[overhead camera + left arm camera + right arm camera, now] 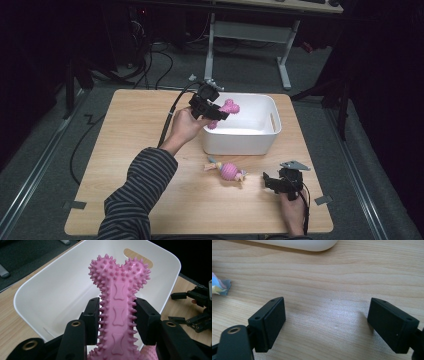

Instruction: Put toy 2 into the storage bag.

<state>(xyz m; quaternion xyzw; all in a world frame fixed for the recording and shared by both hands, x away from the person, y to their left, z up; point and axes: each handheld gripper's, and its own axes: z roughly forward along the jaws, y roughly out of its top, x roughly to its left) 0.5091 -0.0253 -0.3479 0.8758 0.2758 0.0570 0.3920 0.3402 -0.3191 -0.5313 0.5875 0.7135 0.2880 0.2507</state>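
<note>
A pink spiky bone-shaped toy (119,292) is clamped by its shaft in my left gripper (117,317), which is shut on it. In the high view that left gripper (211,107) holds the pink bone toy (225,111) over the left rim of the white bin (260,137). The white bin's inside (62,290) lies bare beneath the toy. A second toy, pink-bodied with pale ends (226,170), lies on the wooden table in front of the bin. My right gripper (272,181) hovers low near the table's front right, open and holding nothing. Its jaws stand wide apart over bare wood (327,312).
The wooden table (125,150) has free room on its left half. A colourful tip of the lying toy (219,286) shows at the left edge of the right gripper view. The bin's bottom edge (297,245) is at the top there. Desk legs and cables stand beyond the table.
</note>
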